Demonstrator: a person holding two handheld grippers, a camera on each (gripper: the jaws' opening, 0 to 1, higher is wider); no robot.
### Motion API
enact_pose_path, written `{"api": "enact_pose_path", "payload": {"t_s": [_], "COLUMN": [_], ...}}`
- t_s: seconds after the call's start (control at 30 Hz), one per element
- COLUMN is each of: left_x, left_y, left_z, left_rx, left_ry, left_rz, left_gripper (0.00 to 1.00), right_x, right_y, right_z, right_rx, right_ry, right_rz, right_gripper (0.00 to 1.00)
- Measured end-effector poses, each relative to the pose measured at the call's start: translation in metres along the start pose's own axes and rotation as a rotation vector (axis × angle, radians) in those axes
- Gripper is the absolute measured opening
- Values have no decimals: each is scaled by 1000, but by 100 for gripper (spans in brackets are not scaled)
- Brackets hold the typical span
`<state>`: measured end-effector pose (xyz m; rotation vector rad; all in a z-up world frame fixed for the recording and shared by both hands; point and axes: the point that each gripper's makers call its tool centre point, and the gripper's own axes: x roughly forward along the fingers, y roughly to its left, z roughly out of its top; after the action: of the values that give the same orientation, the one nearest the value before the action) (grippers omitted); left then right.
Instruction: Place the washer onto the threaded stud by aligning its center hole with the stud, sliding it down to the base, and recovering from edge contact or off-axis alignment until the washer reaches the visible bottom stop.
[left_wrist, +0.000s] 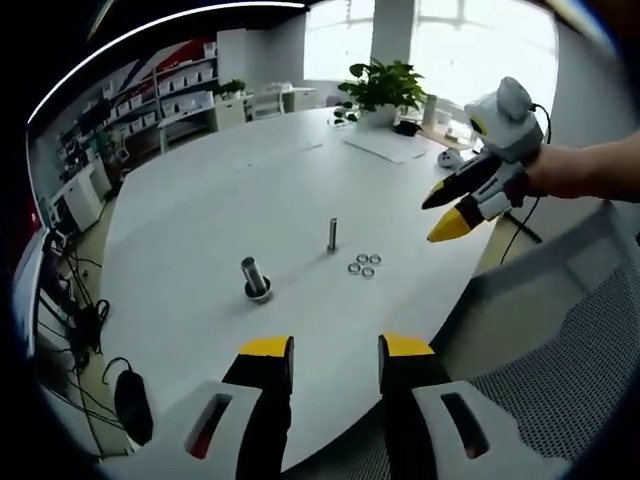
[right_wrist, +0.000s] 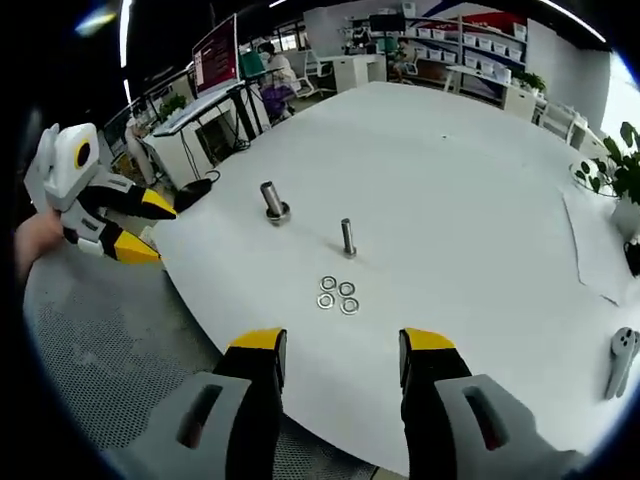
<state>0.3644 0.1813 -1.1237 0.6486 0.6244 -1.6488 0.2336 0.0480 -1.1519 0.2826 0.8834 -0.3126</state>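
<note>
In the left gripper view, the left gripper (left_wrist: 335, 350) stands with its jaws spread wide and nothing between them, held over the near edge of the white table (left_wrist: 220, 190). The washers (left_wrist: 363, 264), four small rings lying in a tight cluster, rest flat on the tabletop ahead of the jaws and a little right, just beside the slim upright stud (left_wrist: 332, 234). A thicker bolt (left_wrist: 254, 279) stands on its head to the left, apart from both. The right gripper (left_wrist: 447, 213) hangs off the table's right edge, jaws parted and empty, in a person's hand. Bare tabletop surrounds the parts on all sides. In the right gripper view, the right gripper (right_wrist: 337, 350) is likewise wide open and empty near the table rim (right_wrist: 190, 290); the washers (right_wrist: 337, 294) lie just ahead, the stud (right_wrist: 348, 239) behind them, the bolt (right_wrist: 273, 203) farther left. The left gripper (right_wrist: 150, 228) hovers beyond the table's left edge.
</note>
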Motion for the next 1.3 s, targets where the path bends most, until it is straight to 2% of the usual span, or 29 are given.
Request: {"api": "enact_pose_path", "payload": {"t_s": [0.13,0.3,0.43,0.57,0.63,0.7,0.77,0.9,0.97,1.1,1.3], "left_x": [-1,-2,-1,-1,-1,-1,-1,-1,-1,-2,-2], "left_y": [1,2,1,3,3,3,3,5,5,3,3], "left_z": [0,1,0,1,1,0,-1,-1,-1,-1,0], "left_rx": [-5,-14,-13,-13,-14,-9,-9,-17,-19,-15,-18], "left_ry": [-1,-7,-4,-9,-10,-6,-6,-8,-9,-4,-8], "left_rz": [0,2,2,7,6,7,8,10,10,8,6], "left_gripper": [32,32,32,32,32,32,32,32,32,32,32], "right_x": [7,22,20,31,25,34,29,32,42,44,37], "right_y": [-4,-20,-19,-27,-21,-27,-21,-21,-29,-31,-25], "right_z": [-4,-10,-14,-17,-19,-20,-20,-18,-15,-14,-16], "right_rx": [-9,-18,-19,-36,-36,-38,-48,-65,-80,-89,-92], "right_ry": [25,65,83,111,121,128,136,146,149,155,163], "right_rz": [-4,-9,-11,-11,-10,-10,-8,-5,-5,-1,-1], "right_gripper": [48,47,46,46,46,46,45,45,45,44,44]}}
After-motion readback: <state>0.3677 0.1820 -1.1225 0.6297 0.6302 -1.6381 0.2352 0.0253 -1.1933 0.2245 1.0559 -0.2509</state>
